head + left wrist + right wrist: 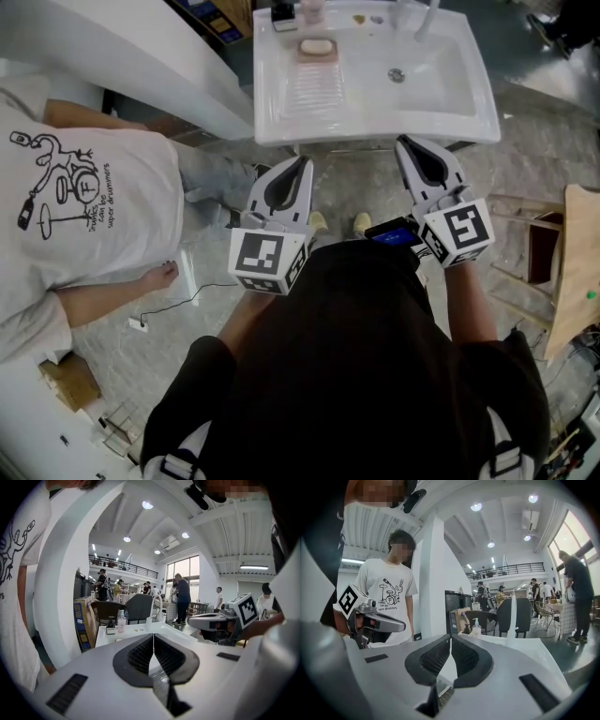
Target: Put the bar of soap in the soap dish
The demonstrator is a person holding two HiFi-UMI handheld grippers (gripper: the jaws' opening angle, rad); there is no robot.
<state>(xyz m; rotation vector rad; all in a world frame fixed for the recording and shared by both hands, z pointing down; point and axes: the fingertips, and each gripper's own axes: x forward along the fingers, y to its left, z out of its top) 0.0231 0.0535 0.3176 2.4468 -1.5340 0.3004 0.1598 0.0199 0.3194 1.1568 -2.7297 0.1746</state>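
A pale oblong bar of soap (317, 46) lies in a pinkish-brown soap dish (319, 60) on the back ledge of a white ceramic sink (450, 103), at the upper centre of the head view, just above the sink's ribbed washboard slope (314, 92). Below the sink's near edge in that frame, the white left gripper (305, 162) and the white right gripper (403, 141) point toward the basin, well apart from the soap. Each gripper view shows the black ribbed jaws pressed together at their tips with nothing between them, so both are closed and empty. A person in a white printed T-shirt (84, 206) stands at the left of the head view, beside the left gripper.
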